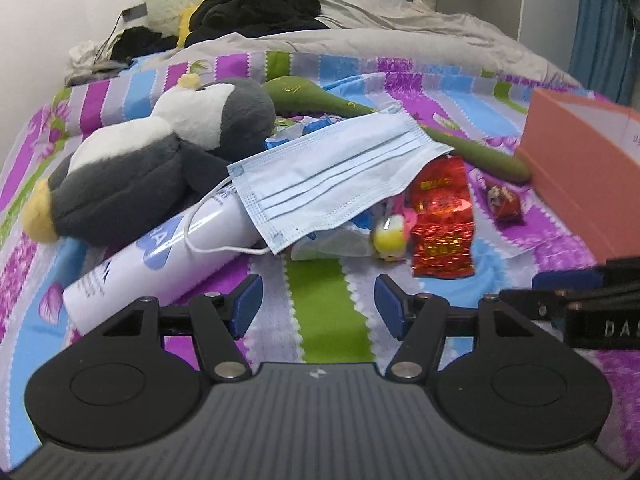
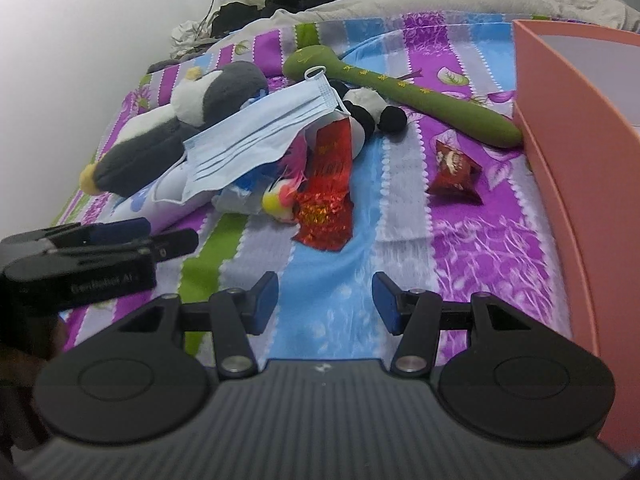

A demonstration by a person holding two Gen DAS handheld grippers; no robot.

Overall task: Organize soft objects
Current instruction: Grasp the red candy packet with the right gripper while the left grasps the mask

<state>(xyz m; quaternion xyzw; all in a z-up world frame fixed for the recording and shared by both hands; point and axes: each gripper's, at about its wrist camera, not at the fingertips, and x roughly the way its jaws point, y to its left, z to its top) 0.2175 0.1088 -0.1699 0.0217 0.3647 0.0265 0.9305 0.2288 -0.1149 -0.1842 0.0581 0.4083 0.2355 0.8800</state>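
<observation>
Hovering low over the striped bedspread (image 1: 316, 300), the left gripper (image 1: 318, 306) has its blue-padded fingers (image 1: 249, 300) spread wide, holding and touching nothing; only green and lilac stripes lie between them. The right gripper (image 2: 325, 303) is spread just as wide and just as empty, above a pale blue stripe of the same cover. Each claw shows at the edge of the other's view, so they sit side by side, close together.

Just ahead of the left claw lies the pile. A blue face mask (image 1: 332, 176) is draped over it, its long axis running from near-left to far-right, one ear loop trailing onto a white tube (image 1: 160, 256) that points toward the claw's left finger. Left of the mask a grey-and-white plush penguin (image 1: 160, 160) lies on its side, yellow foot nearest, head farther away. A red foil packet (image 1: 440, 216) lies ahead and right, lengthwise away from the claw, a small yellow-and-pink toy (image 1: 390, 236) touching its left edge.

From the right claw, a small panda plush (image 2: 368, 112) sits beyond the packet, partly under the mask. A green plush club (image 2: 400, 84) stretches from its far-left head to a near-right end touching the pink box (image 2: 580, 160), which stands at the right. A red candy wrapper (image 2: 454, 168) lies apart, ahead and right.
</observation>
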